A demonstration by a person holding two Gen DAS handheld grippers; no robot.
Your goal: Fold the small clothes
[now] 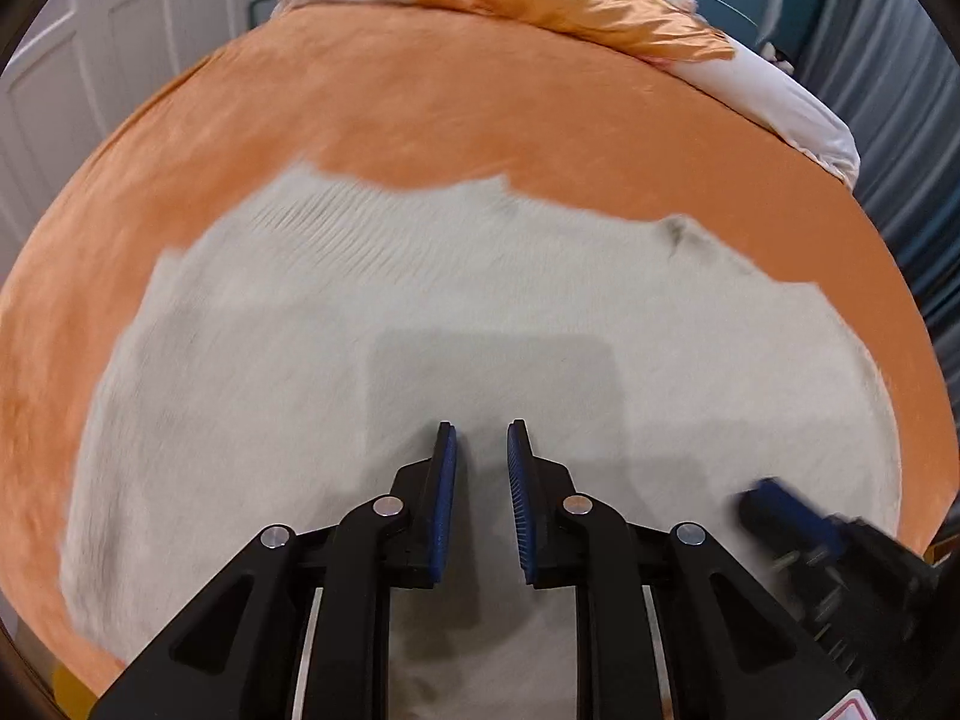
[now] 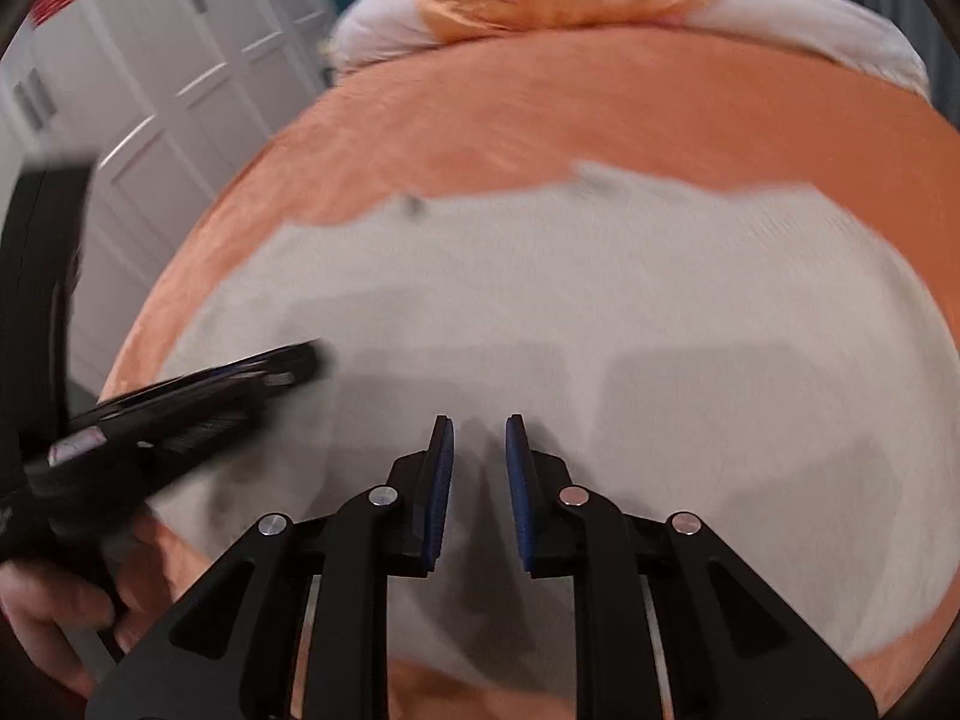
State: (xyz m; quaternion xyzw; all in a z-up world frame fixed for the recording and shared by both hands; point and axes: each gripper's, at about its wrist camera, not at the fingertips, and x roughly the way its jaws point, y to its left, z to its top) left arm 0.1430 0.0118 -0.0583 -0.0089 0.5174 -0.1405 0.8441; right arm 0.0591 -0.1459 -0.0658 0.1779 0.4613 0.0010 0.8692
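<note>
blue-padded left gripper (image 1: 482, 450) and right gripper (image 2: 479, 447) both hover with jaws slightly apart, holding nothing, side by side above the pale grey garment (image 1: 420, 312) lying across the orange bed (image 1: 420, 96); folding looks barely begun or between folds.

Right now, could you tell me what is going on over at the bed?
A person holds the left gripper and the right gripper over a pale grey garment spread on the orange bedcover. Both grippers' fingers stand slightly apart with nothing between them. No fold is visible in the garment yet.
</note>
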